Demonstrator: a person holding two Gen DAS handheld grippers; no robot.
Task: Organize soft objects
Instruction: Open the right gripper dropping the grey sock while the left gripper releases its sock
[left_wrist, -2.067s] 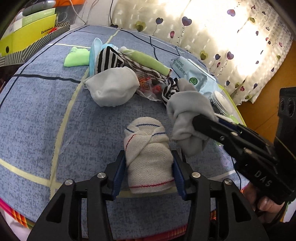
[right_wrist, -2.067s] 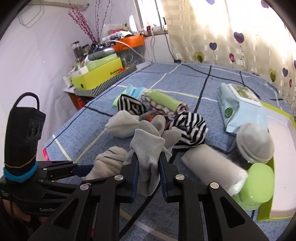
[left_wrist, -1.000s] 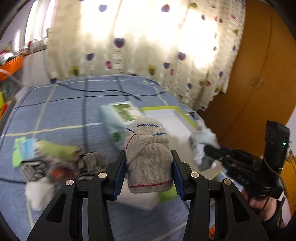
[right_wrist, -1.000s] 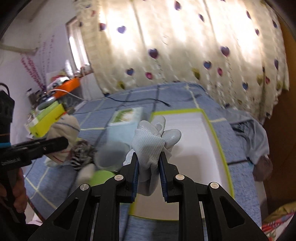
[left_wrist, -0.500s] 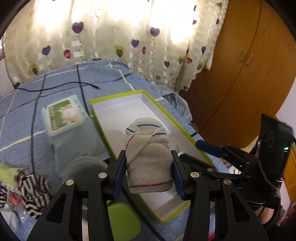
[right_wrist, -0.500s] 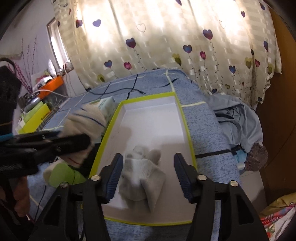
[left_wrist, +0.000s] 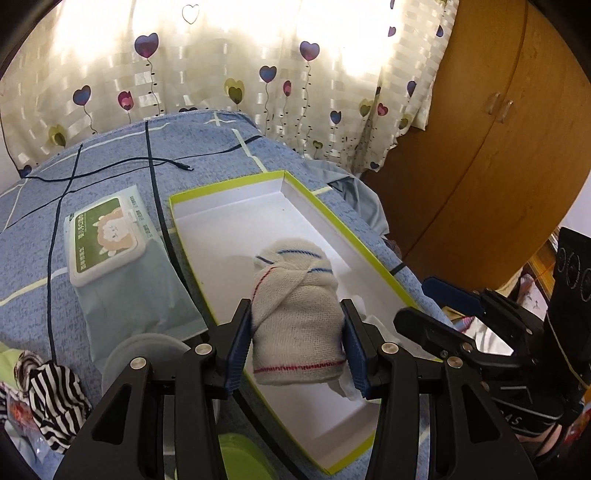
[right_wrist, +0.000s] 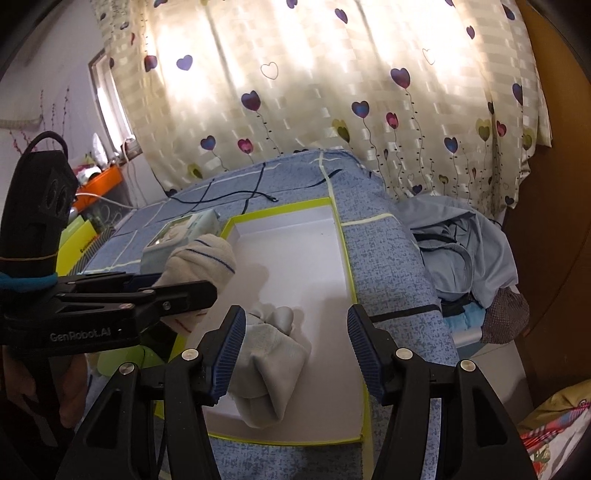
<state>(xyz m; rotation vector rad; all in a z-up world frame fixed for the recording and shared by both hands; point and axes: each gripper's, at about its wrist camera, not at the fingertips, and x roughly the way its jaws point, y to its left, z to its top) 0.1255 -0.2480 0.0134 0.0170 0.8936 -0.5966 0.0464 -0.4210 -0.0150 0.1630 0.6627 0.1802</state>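
Observation:
My left gripper (left_wrist: 295, 321) is shut on a cream rolled sock (left_wrist: 295, 295) with blue and red stripes. It holds the roll above the near half of a white box with a lime-green rim (left_wrist: 236, 229). The right wrist view shows that same roll (right_wrist: 199, 258) and left gripper (right_wrist: 184, 282) over the box's left side. My right gripper (right_wrist: 295, 325) stands open over the box (right_wrist: 295, 251). A grey sock bundle (right_wrist: 269, 362) lies on the box floor between and below its jaws, free of the pads. The left wrist view has the right gripper (left_wrist: 424, 306) at the box's right rim.
A pack of wet wipes (left_wrist: 110, 236) lies left of the box, with a black cable (left_wrist: 155, 162) running over the blue bedspread. A striped sock (left_wrist: 55, 398), a grey lid (left_wrist: 140, 350) and a green lid (left_wrist: 240, 458) sit near left. Blue clothing (right_wrist: 461, 236) hangs off the bed's right edge.
Both grippers swung from the sock pile over to the box. The right gripper opened and let the grey sock drop into the box. The left gripper kept its hold on the cream roll.

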